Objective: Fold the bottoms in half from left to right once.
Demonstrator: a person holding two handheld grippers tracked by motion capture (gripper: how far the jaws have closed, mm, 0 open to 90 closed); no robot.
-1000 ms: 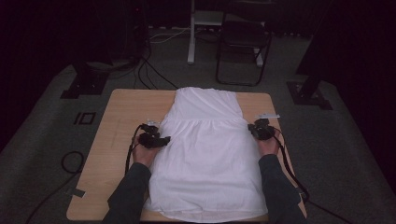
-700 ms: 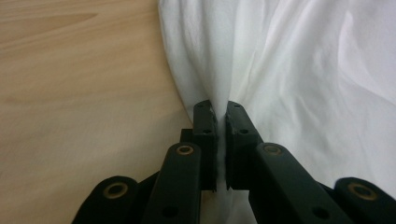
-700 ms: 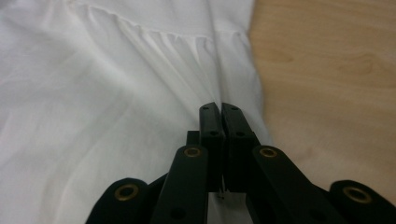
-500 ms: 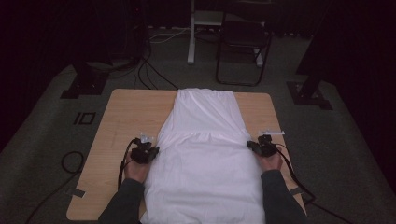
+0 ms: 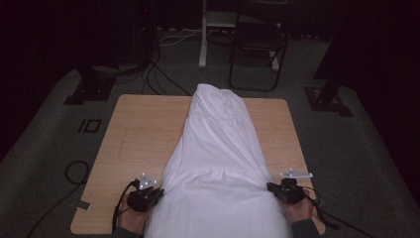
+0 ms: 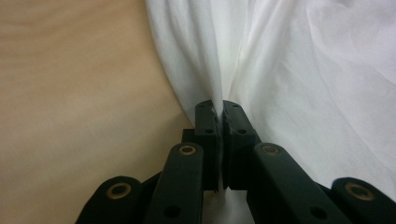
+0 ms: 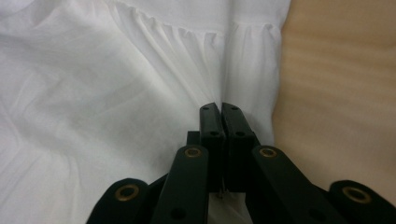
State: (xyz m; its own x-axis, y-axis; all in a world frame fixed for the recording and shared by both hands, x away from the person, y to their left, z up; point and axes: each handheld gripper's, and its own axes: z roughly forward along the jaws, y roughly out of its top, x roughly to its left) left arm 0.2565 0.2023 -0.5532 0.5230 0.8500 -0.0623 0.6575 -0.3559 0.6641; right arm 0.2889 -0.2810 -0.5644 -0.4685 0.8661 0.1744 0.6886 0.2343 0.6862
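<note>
The white garment lies lengthwise down the middle of the wooden table, its long axis running from the narrow top end at the far edge towards the person, where the wide hem spills over the near edge. Both grips sit on the widest part, one on each side seam, so the cloth stretches between them and fans away from each tool towards the far end. The left gripper is clamped tight on a pinch of the left edge, the fabric pulled into folds that converge at its black jaws; the right gripper is likewise closed on the right edge, just below a gathered seam. Neither hand is nearer than the other: they stand level across the table, close to its near edge. Bare wood lies open to either side of the garment, more on the left, and behind the narrow end there is little table left. Whether the hem hangs free below the edge is hard to judge from the high view.
</note>
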